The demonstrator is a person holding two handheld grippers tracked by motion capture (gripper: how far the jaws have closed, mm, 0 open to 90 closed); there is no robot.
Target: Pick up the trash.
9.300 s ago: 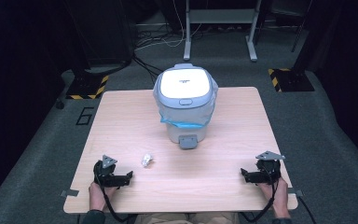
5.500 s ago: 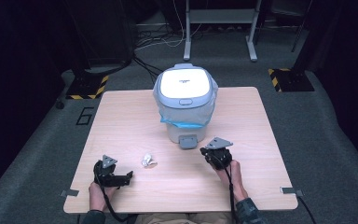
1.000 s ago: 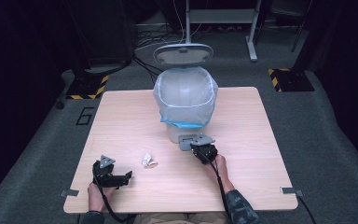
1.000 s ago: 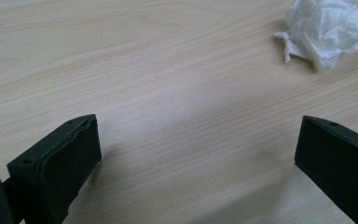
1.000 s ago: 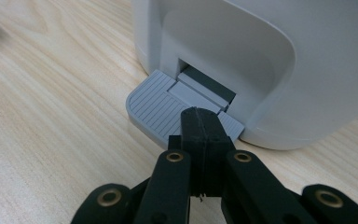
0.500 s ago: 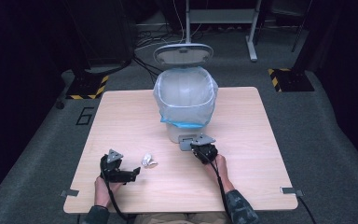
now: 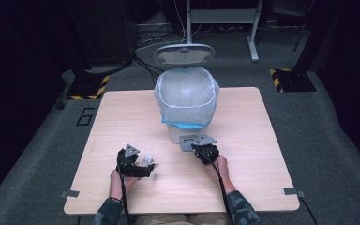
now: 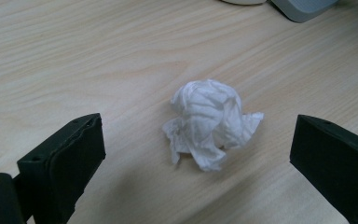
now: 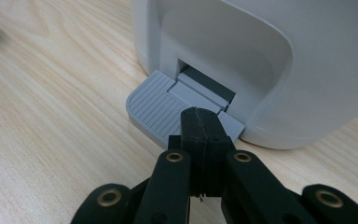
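Risk assessment. The right claw (image 9: 199, 122) presses its tips down on the grey pedal (image 9: 161, 108) of the bin (image 7: 186, 110), and this pressure appears to be what keeps the lid (image 7: 183, 53) raised at the rear. The tips rest near the pedal's right side, close to the bin wall. If they slide off the ribbed surface or the hand lifts, the lid is likely to drop and close the lined opening before anything can be dropped in. Excess downward force at the front could also tip or shift the light bin on the counter (image 7: 122, 117).

The crumpled tissue (image 8: 212, 122) is soft, light and irregular. A closing stroke that is off centre could push it aside along the wood instead of pinching it. A shallow pinch on a loose corner could let it fall on the way to the bin.

Claw state. The right claw is fully closed, jaws together with nothing between them; it only bears on the pedal. The left claw (image 8: 205, 168) is wide open, with one jaw on each side of the tissue, and neither jaw touches it. The tissue lies on the counter between the jaws, in front of the bin and to its left in the high view.
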